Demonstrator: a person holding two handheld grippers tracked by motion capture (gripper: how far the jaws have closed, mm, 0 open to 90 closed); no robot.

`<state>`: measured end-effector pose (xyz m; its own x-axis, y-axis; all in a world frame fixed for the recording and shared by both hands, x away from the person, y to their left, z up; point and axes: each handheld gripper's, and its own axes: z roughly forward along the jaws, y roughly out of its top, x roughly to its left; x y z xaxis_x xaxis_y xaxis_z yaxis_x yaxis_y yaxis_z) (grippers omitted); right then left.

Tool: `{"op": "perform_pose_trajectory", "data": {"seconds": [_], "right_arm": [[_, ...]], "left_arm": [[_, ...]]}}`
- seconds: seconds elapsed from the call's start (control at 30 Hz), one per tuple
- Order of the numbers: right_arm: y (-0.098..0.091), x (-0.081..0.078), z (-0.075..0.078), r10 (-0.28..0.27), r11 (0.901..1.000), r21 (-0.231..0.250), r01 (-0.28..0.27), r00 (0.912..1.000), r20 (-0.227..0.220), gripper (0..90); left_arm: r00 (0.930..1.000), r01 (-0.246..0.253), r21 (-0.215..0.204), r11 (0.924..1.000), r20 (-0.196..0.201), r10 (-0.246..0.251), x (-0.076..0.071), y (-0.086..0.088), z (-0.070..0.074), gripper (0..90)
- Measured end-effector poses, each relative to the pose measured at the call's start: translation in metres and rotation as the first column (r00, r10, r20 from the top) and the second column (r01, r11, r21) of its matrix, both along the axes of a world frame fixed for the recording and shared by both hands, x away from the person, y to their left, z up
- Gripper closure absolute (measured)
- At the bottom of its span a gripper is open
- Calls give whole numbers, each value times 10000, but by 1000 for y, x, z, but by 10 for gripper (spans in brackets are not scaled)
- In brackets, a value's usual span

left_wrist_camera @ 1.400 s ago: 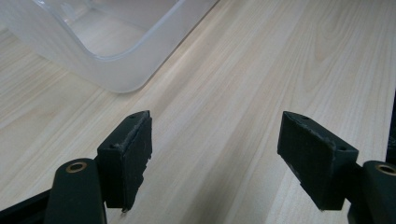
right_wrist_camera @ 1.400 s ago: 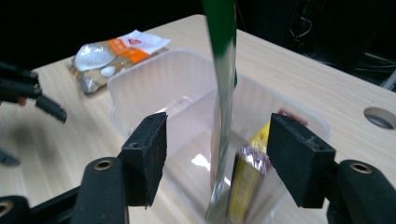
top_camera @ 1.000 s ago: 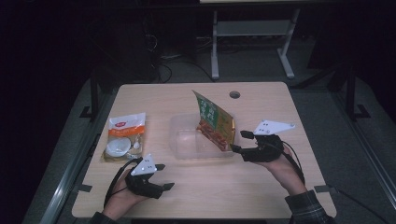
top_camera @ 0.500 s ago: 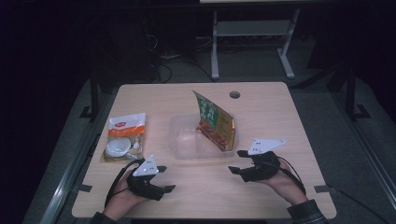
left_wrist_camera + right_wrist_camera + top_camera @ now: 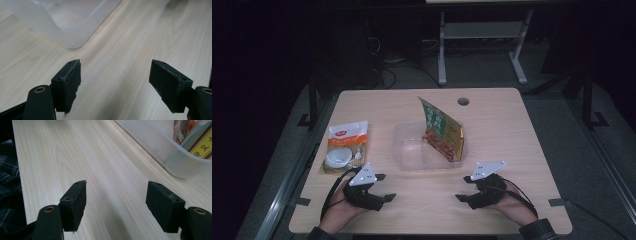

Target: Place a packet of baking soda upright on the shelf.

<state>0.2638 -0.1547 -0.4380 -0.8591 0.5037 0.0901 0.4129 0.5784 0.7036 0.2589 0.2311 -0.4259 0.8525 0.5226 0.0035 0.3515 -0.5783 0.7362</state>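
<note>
Snack packet (image 5: 441, 131) stands in the clear tub (image 5: 412, 155), beyond both gaping, empty tools.

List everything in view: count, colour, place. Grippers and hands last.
clear plastic container: 1, see-through, middle of the table
snack bag: 1, green top with red-brown print and yellow edge, standing tilted in the container's right part
white-and-orange packet: 1, flat on the table's left side, left of the container
table: 1, light wood, round cable hole near its far edge
metal stand: 1, pale grey, on the floor beyond the table
left gripper: 1, black with grey plate, near edge at left, jaws open, nothing between them
right gripper: 1, black with grey plate, near edge at right, jaws open, nothing between them
hands: 2, one on each gripper, checked sleeve on the right
</note>
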Motion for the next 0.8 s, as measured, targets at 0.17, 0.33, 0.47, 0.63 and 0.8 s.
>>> {"op": "perform_pose_trajectory", "data": {"seconds": [0.17, 0.33, 0.47, 0.63, 0.8], "right_arm": [[0, 1, 0, -70, 10000, 52, 70, 10000, -30, 322], [-2, 1, 0, -121, 9999, 42, 121, 9999, -24, 322], [-2, 1, 1, -152, 9999, 82, 152, 9999, 52, 322], [-1, 1, 1, -169, 9998, 90, 168, 9999, 37, 322], [-2, 2, 1, -104, 9999, 118, 102, 9999, 105, 322]], "left_arm": [[9968, -759, -10, 9971, 247, 759, 7, 14, 5, 251], [9871, -1574, -123, 9875, 280, 1576, 17, 27, 9, 275], [9685, -2460, -211, 9690, 352, 2466, 33, 41, 10, 339], [9458, -3238, -357, 9454, 149, 3245, 48, 52, 5, 423], [9052, -4243, -218, 9053, 180, 4247, 66, 68, 4, 569]]}}
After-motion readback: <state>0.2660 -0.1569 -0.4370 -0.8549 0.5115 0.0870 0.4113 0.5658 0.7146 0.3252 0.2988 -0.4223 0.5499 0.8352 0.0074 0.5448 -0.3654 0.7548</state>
